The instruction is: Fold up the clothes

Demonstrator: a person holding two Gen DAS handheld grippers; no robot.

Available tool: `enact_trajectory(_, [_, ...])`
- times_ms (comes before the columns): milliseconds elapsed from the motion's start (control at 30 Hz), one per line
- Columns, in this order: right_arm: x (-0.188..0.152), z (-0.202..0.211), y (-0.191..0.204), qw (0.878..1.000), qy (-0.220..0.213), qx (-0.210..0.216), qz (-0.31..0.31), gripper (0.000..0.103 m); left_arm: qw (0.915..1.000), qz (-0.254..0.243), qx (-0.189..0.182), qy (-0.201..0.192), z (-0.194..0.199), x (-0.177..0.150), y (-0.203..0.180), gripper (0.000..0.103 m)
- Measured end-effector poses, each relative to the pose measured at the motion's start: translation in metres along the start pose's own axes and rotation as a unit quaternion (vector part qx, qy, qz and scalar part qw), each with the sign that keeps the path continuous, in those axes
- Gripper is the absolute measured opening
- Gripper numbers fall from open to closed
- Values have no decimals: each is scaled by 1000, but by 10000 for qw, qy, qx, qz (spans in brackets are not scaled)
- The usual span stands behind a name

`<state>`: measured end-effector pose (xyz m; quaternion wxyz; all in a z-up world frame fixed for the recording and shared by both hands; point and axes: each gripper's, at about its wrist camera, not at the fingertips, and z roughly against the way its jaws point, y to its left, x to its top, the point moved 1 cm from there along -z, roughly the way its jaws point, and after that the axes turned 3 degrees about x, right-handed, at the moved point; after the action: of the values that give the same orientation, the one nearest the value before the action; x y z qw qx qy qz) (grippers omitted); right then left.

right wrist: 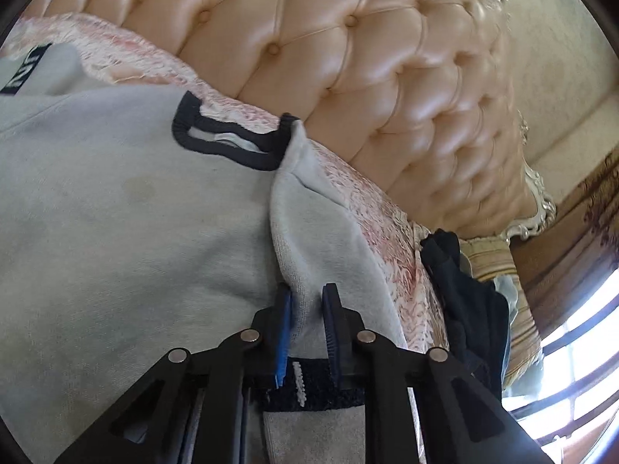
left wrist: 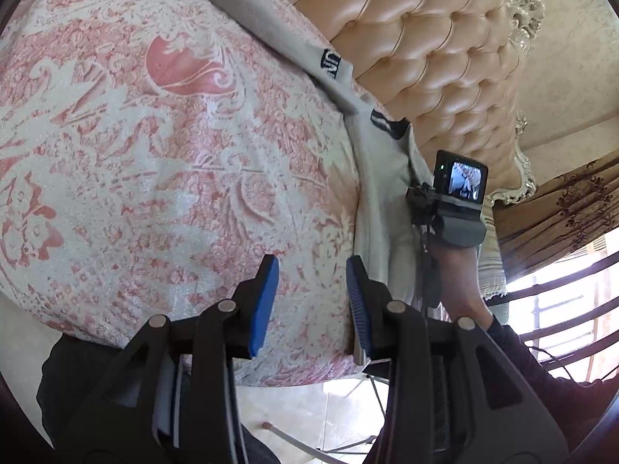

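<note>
**Grey garment mid-fold on bed, right tool at its edge**

One grey garment (right wrist: 116, 212) with black trim lies spread on the bed (left wrist: 154, 154), near the tufted headboard (right wrist: 348, 77). Its neck opening (right wrist: 228, 141) points toward the headboard. One side panel (right wrist: 321, 239) looks turned inward over the body, so a side fold seems partly made; the rest lies flat and unfolded. Sleeve with black logo patch (left wrist: 332, 63) stretches out along the headboard side.

Right tool (right wrist: 307, 309): fingers slightly apart, straddling the folded edge, fabric between them; whether they pinch it I cannot tell. Left tool (left wrist: 311, 282): fingers wide apart, holding nothing, over bare bedspread just beside the garment.

Count: one grey garment, one dark clothing pile (right wrist: 464, 290) at the bed's far edge, two tools. Remaining, by my judgement: other side, sleeves, cross fold.
</note>
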<state>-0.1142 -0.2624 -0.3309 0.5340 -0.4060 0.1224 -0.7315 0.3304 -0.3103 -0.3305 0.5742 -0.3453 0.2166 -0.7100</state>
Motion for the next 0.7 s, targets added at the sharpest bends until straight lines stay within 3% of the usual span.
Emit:
enact_trajectory(100, [0,0,-9,9998,-15,150,-164,16,10000,27,68,33,-1,-1,1,40])
enact_trajectory(167, [0,0,-15,9993,-26,250,-274,8,9999,44,114,55,-2,-1,2,40])
enact_trajectory(233, [1,4,-27,9986,-94,340,-398,7,9998,62,160,78,-2,-2,3,40])
enact_trajectory(400, [20,-3,-124,9911,-167,441,-1247,6,9995,107,274,133,-4,-3,6,40])
enact_trajectory(500, [23,-47,-171,9811,230,859,-1717,7,9993,118,321,143,-4,-4,7,40])
enact_trajectory(700, [17,-124,-192,9676,891,1340,-1946,10,9991,135,385,136,-4,-5,9,40])
